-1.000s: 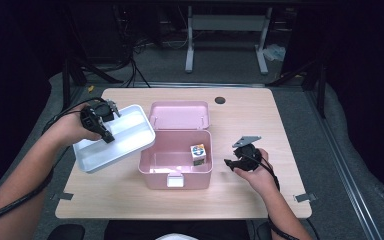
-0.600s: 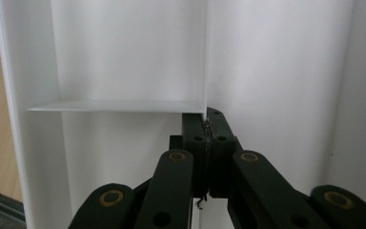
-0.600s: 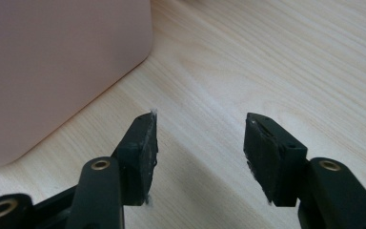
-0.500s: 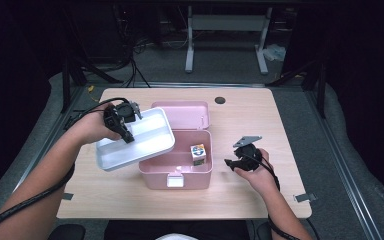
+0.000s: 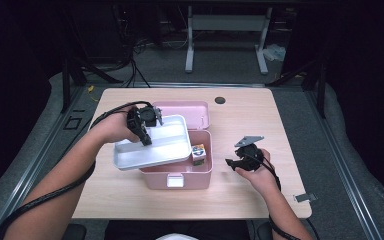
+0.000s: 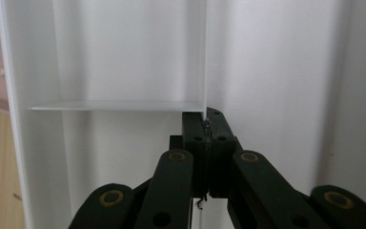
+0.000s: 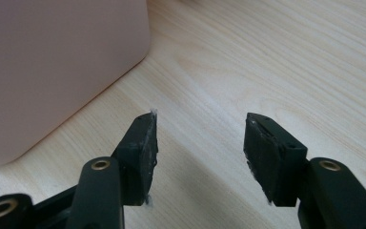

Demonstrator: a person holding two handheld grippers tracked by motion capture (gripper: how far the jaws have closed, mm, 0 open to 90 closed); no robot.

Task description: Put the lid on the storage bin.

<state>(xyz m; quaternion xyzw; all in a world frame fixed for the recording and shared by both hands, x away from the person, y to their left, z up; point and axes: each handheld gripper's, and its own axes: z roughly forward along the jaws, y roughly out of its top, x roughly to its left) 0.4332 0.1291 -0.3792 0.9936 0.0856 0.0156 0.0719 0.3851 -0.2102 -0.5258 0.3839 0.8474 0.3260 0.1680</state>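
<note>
Both grippers are black. The left gripper [image 5: 142, 126] and right gripper [image 5: 241, 161] have jointed links with brass-coloured pivot pins and square black pads [image 7: 145, 152]. A grey three-cornered plate [image 5: 248, 140] tops the right one; black cables [image 5: 45, 197] trail along bare forearms.
</note>
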